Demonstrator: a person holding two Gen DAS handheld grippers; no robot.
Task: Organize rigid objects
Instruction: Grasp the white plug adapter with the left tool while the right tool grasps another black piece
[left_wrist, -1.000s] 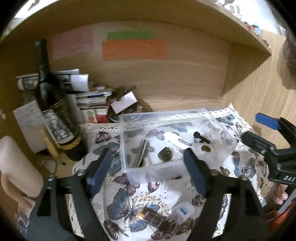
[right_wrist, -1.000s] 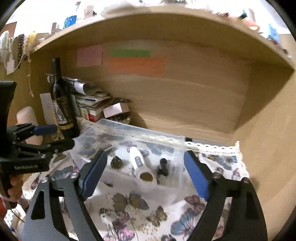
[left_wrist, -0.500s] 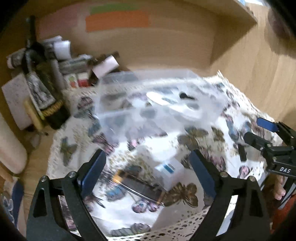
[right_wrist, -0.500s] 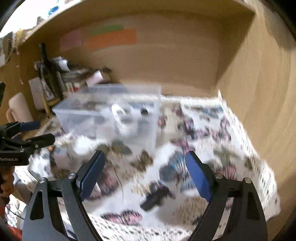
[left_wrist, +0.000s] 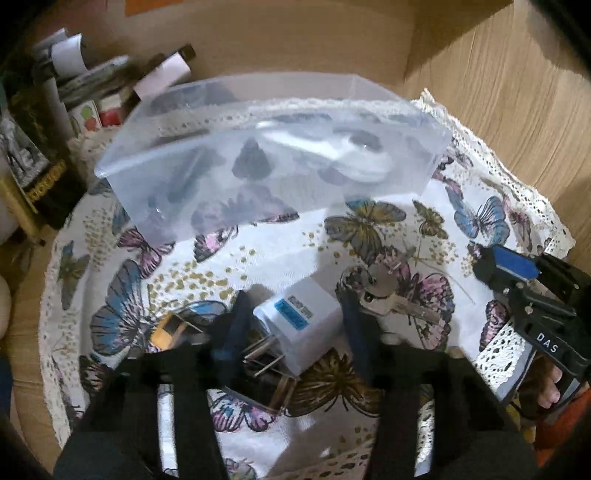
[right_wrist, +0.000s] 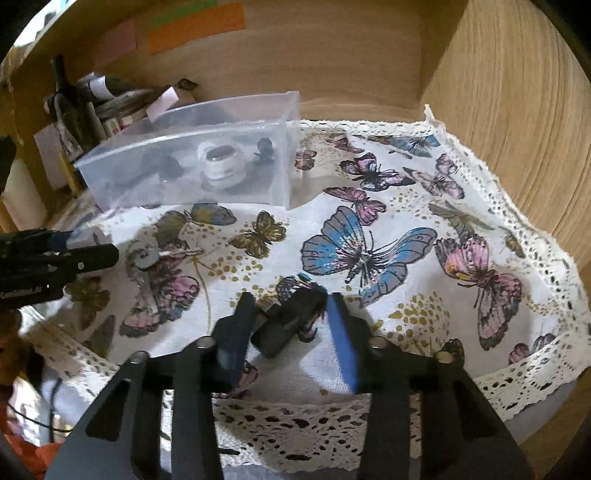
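The sorting looks partly done. The clear plastic bin (left_wrist: 258, 147), in the upper middle of the left wrist view and upper left of the right wrist view, already holds several things: a white round-ended gadget (right_wrist: 220, 162), a small black piece (right_wrist: 265, 147) beside it, and some darker shapes too blurred to name. Loose items still lie on the butterfly cloth (right_wrist: 406, 229) covering the worktop. In the lower middle of the left view the left tongs (left_wrist: 291, 325) stand apart on either side of a white plug adapter (left_wrist: 299, 317), not yet clamped as far as I can see, with a bunch of keys (left_wrist: 388, 295) just right of it and a brownish, metallic clutter under its prongs. In the lower middle of the right view the right tongs (right_wrist: 290, 321) are likewise apart, straddling a small black object (right_wrist: 291, 321). I'd say at least these pieces remain to be boxed.
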